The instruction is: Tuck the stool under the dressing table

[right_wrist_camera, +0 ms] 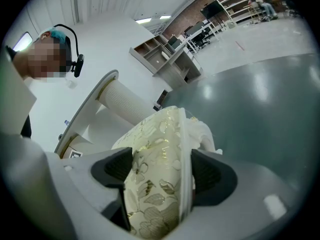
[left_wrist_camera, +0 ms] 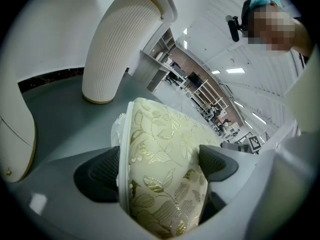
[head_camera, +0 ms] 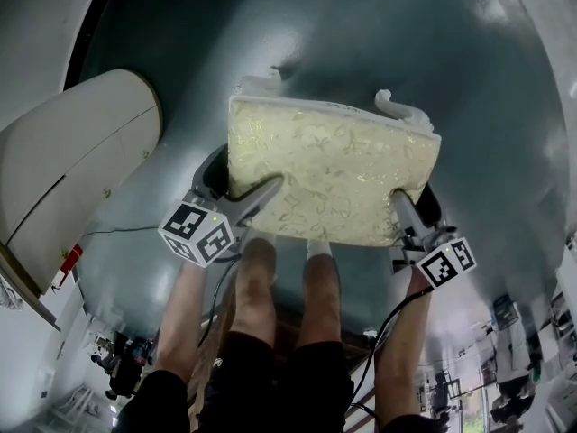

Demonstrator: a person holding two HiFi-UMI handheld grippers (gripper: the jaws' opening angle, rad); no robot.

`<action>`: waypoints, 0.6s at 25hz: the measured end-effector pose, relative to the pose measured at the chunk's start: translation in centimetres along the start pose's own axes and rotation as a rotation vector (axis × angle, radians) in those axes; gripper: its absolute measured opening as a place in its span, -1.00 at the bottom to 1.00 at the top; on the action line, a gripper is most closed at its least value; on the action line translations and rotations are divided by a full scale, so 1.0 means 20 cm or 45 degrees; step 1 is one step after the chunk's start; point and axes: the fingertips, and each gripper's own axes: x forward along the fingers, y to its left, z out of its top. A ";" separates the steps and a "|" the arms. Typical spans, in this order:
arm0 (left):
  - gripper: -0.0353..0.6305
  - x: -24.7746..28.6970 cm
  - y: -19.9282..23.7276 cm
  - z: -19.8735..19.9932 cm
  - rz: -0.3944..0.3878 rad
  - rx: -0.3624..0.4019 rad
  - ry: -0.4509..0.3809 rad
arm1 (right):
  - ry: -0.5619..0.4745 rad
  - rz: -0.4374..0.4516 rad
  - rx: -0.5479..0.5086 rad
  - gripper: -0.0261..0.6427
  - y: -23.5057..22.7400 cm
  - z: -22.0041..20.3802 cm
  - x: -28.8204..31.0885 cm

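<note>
The stool point(head_camera: 329, 170) has a cream cushion with gold leaf pattern and white carved legs, and it hangs above the grey floor. My left gripper point(head_camera: 243, 201) is shut on the cushion's near left edge. In the left gripper view the cushion point(left_wrist_camera: 160, 169) fills the gap between both pads. My right gripper point(head_camera: 404, 210) is shut on the near right edge; its own view shows the cushion point(right_wrist_camera: 155, 184) pinched between its pads. The white dressing table point(head_camera: 72, 170) curves along the left, and its ribbed leg point(left_wrist_camera: 112, 49) stands beyond the stool.
The person's legs and feet point(head_camera: 288, 278) stand just behind the stool. Cables point(head_camera: 383, 332) trail from the grippers. Grey floor point(head_camera: 361, 34) stretches beyond the stool. Shelves and desks point(right_wrist_camera: 175, 59) stand far off in the room.
</note>
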 end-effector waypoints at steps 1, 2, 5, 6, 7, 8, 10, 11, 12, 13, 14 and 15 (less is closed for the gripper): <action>0.65 0.00 0.00 0.00 0.001 0.000 0.003 | 0.002 -0.003 0.000 0.17 0.00 0.00 0.00; 0.65 0.00 0.00 -0.01 0.003 0.000 0.007 | 0.005 -0.006 -0.001 0.17 0.00 0.00 0.00; 0.64 0.00 0.00 -0.02 0.009 -0.009 0.018 | 0.012 -0.012 0.000 0.17 -0.01 -0.01 0.00; 0.64 0.00 0.00 -0.03 0.013 -0.018 0.020 | 0.013 -0.013 0.001 0.17 -0.01 -0.02 0.00; 0.64 0.00 0.01 -0.03 0.018 -0.030 0.022 | 0.016 -0.014 0.000 0.17 -0.02 -0.02 0.00; 0.64 0.00 0.01 -0.04 0.022 -0.044 0.024 | 0.020 -0.015 -0.002 0.17 -0.02 -0.01 0.01; 0.64 0.00 0.01 -0.05 0.034 -0.069 0.026 | 0.034 -0.012 -0.012 0.17 -0.02 0.00 0.01; 0.64 -0.01 0.01 -0.05 0.040 -0.078 0.026 | 0.043 -0.008 -0.017 0.17 -0.02 0.00 0.02; 0.64 -0.02 0.01 -0.06 0.047 -0.085 0.023 | 0.053 -0.001 -0.021 0.17 -0.01 0.01 0.02; 0.64 -0.03 0.01 -0.06 0.054 -0.091 0.018 | 0.061 0.006 -0.026 0.17 -0.01 0.01 0.02; 0.64 -0.03 0.00 -0.06 0.060 -0.096 0.010 | 0.068 0.014 -0.032 0.17 -0.01 0.02 0.02; 0.64 -0.04 0.00 -0.06 0.067 -0.100 0.001 | 0.074 0.022 -0.040 0.17 -0.01 0.02 0.03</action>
